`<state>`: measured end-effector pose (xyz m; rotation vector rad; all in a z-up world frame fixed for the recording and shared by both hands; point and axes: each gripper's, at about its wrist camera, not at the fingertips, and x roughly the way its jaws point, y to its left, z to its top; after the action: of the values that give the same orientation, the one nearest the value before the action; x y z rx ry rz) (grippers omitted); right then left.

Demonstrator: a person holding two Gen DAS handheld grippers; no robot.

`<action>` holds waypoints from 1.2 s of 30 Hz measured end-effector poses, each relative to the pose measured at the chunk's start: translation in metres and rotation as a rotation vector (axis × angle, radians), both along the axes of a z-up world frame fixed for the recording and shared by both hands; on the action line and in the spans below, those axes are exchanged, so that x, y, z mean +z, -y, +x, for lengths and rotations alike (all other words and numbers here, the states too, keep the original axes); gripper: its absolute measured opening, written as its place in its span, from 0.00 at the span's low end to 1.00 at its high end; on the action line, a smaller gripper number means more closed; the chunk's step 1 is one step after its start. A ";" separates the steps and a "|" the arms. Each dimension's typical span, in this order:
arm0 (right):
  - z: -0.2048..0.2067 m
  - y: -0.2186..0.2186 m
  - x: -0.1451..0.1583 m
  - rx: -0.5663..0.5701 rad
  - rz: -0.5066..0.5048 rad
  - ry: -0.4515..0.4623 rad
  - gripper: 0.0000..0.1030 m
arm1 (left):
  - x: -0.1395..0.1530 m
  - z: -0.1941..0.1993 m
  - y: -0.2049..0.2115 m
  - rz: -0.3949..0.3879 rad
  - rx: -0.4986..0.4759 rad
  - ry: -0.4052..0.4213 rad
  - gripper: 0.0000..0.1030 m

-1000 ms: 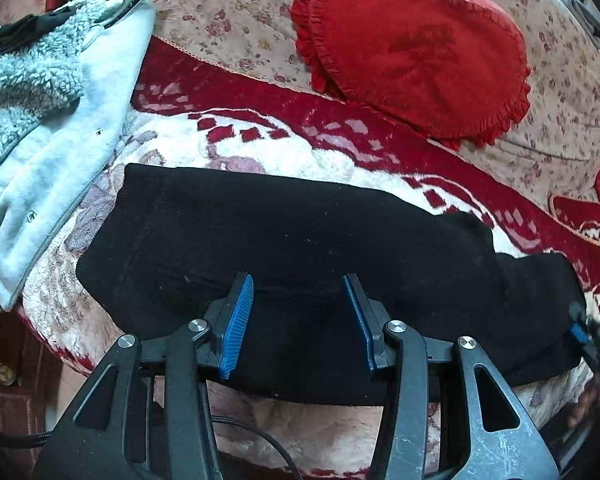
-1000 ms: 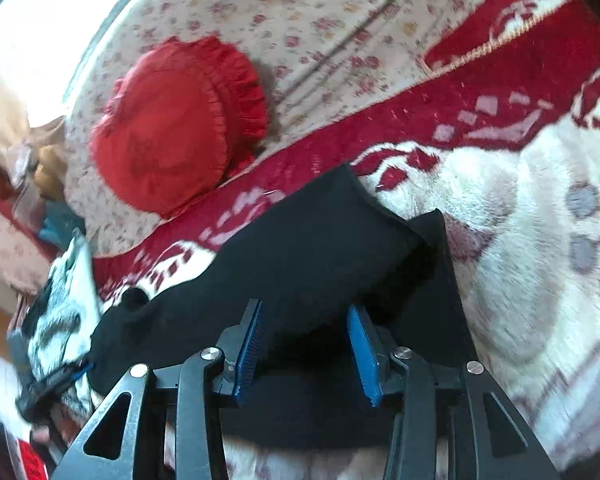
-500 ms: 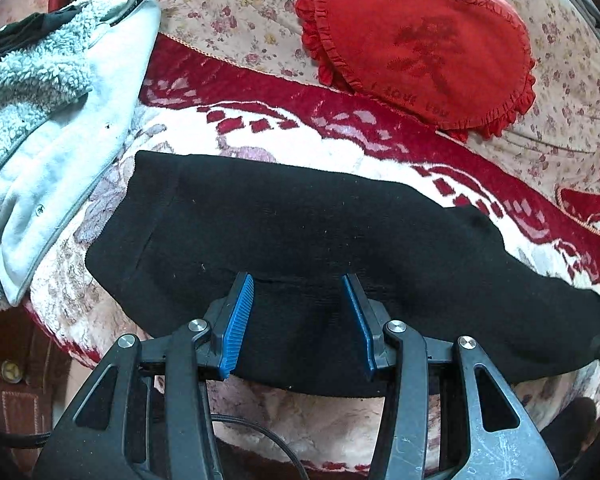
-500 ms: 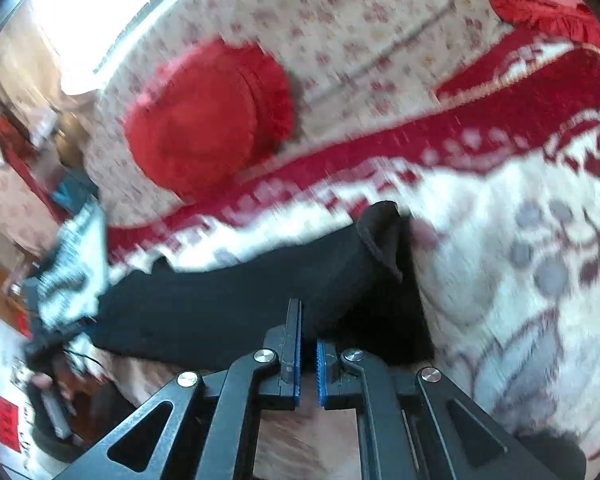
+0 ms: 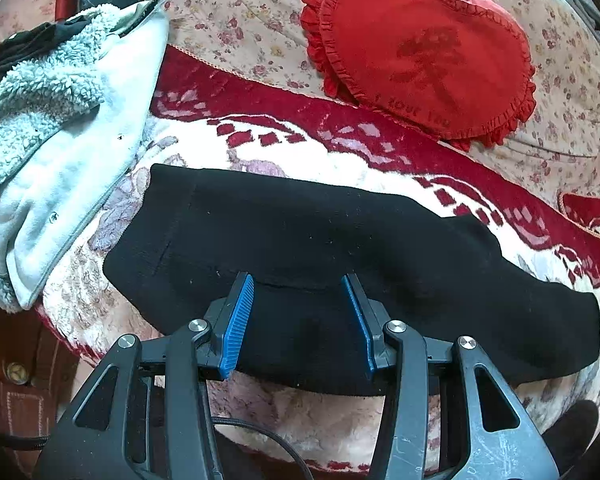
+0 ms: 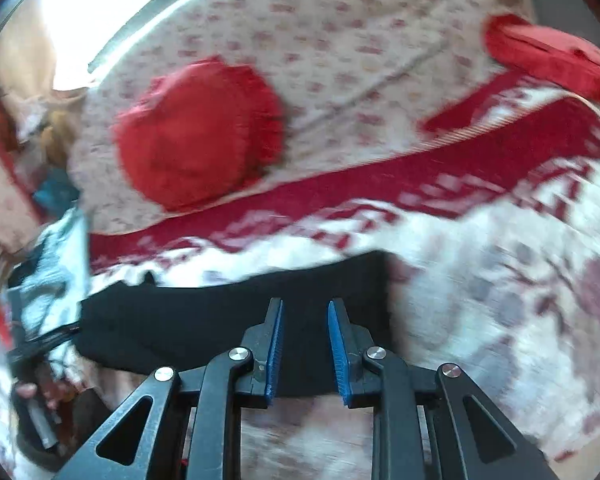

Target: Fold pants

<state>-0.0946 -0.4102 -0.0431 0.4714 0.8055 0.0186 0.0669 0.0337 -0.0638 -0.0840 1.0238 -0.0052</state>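
The black pants (image 5: 319, 248) lie folded lengthwise in a long strip across the red and white blanket (image 5: 339, 160). My left gripper (image 5: 298, 284) hovers over their near edge at the middle, open, with the fabric flat beneath the blue pads and nothing pinched. In the blurred right wrist view the pants (image 6: 220, 312) stretch off to the left. My right gripper (image 6: 305, 306) is above their right end. Its jaws are opening with a narrow gap, and no cloth is pressed between the pads.
A red heart cushion (image 5: 419, 52) rests on the floral sheet behind the pants. A pale blue fleece jacket (image 5: 60, 120) is heaped at the left. A second red cushion (image 6: 551, 56) sits at the far right. A person's fingers (image 6: 28, 390) show at the lower left.
The right gripper shut at the pants' right end and lifted the cloth, then let go and rose. That end now lies flat. The left gripper stayed put and open.
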 end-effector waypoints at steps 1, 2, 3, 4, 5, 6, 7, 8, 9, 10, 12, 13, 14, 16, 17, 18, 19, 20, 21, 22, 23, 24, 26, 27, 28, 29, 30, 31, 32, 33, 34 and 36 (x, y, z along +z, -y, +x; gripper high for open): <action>0.012 -0.013 -0.001 0.046 0.003 0.001 0.21 | -0.001 0.000 0.001 0.001 -0.001 -0.001 0.43; 0.024 -0.028 -0.003 0.088 0.003 -0.002 0.21 | -0.001 0.001 0.002 0.002 -0.003 -0.002 0.43; 0.035 -0.042 -0.004 0.130 0.003 -0.002 0.21 | -0.002 0.001 0.005 0.007 -0.008 -0.002 0.43; 0.047 -0.055 -0.005 0.166 0.006 0.003 0.21 | -0.003 0.001 0.007 0.014 -0.011 -0.002 0.43; 0.064 -0.073 -0.008 0.216 0.017 0.010 0.21 | -0.004 0.002 0.009 0.023 -0.015 -0.002 0.43; 0.078 -0.088 -0.010 0.251 0.031 0.007 0.21 | -0.005 0.002 0.010 0.028 -0.018 -0.002 0.43; 0.094 -0.101 -0.013 0.286 0.050 0.001 0.22 | -0.006 0.002 0.012 0.032 -0.022 -0.004 0.43; 0.106 -0.115 -0.015 0.311 0.067 0.001 0.26 | -0.008 0.003 0.013 0.034 -0.025 -0.007 0.43; 0.118 -0.125 -0.018 0.337 0.078 -0.004 0.28 | -0.009 0.004 0.014 0.035 -0.028 -0.011 0.43; 0.131 -0.138 -0.022 0.360 0.082 -0.018 0.29 | -0.010 0.004 0.014 0.035 -0.029 -0.014 0.43; 0.154 -0.162 -0.030 0.399 0.076 -0.051 0.29 | -0.013 0.005 0.015 0.032 -0.027 -0.019 0.43; 0.163 -0.170 -0.034 0.418 0.073 -0.060 0.29 | -0.013 0.005 0.014 0.031 -0.027 -0.020 0.43; 0.174 -0.178 -0.041 0.433 0.068 -0.079 0.29 | -0.014 0.006 0.014 0.031 -0.027 -0.021 0.43; 0.187 -0.185 -0.053 0.432 0.072 -0.103 0.29 | -0.016 0.007 0.014 0.031 -0.027 -0.022 0.43; 0.191 -0.186 -0.056 0.430 0.076 -0.104 0.24 | -0.016 0.007 0.014 0.032 -0.028 -0.021 0.43; 0.194 -0.187 -0.060 0.427 0.061 -0.104 0.19 | -0.016 0.007 0.015 0.035 -0.030 -0.019 0.43; 0.196 -0.189 -0.062 0.423 0.026 -0.107 0.10 | -0.016 0.008 0.015 0.035 -0.032 -0.019 0.43; 0.198 -0.190 -0.062 0.427 0.015 -0.108 0.10 | -0.017 0.009 0.015 0.035 -0.032 -0.020 0.43; 0.200 -0.191 -0.064 0.427 -0.002 -0.114 0.09 | -0.018 0.010 0.015 0.033 -0.031 -0.021 0.43; 0.203 -0.193 -0.063 0.423 -0.021 -0.113 0.09 | -0.019 0.011 0.015 0.032 -0.030 -0.021 0.45; 0.206 -0.194 -0.063 0.412 -0.057 -0.109 0.09 | -0.020 0.011 0.015 0.030 -0.029 -0.020 0.45; 0.209 -0.194 -0.064 0.397 -0.086 -0.109 0.09 | -0.020 0.012 0.015 0.030 -0.027 -0.019 0.45; 0.216 -0.192 -0.067 0.363 -0.103 -0.120 0.06 | -0.022 0.012 0.015 0.035 -0.026 -0.018 0.45; 0.218 -0.191 -0.069 0.362 -0.108 -0.128 0.05 | -0.022 0.013 0.016 0.039 -0.025 -0.017 0.45; 0.219 -0.190 -0.071 0.365 -0.100 -0.137 0.05 | -0.023 0.013 0.017 0.043 -0.025 -0.017 0.45; 0.217 -0.186 -0.070 0.357 -0.071 -0.131 0.05 | -0.023 0.013 0.017 0.046 -0.026 -0.016 0.46; 0.214 -0.182 -0.068 0.350 -0.046 -0.124 0.05 | -0.023 0.013 0.017 0.049 -0.026 -0.015 0.45; 0.209 -0.176 -0.064 0.340 -0.014 -0.114 0.05 | -0.022 0.013 0.018 0.049 -0.025 -0.014 0.45; 0.204 -0.173 -0.060 0.337 -0.003 -0.102 0.05 | -0.022 0.012 0.017 0.048 -0.025 -0.015 0.45; 0.197 -0.170 -0.053 0.340 -0.001 -0.087 0.05 | -0.021 0.012 0.017 0.044 -0.024 -0.017 0.45; 0.189 -0.168 -0.047 0.347 -0.013 -0.075 0.06 | -0.020 0.011 0.017 0.041 -0.025 -0.018 0.45; 0.170 -0.164 -0.034 0.359 -0.054 -0.050 0.07 | -0.017 0.009 0.018 0.033 -0.027 -0.014 0.45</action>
<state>0.0757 -0.2460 -0.0774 0.2720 0.9296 0.3176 0.0756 0.0157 -0.0809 -0.0402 1.0389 -0.0128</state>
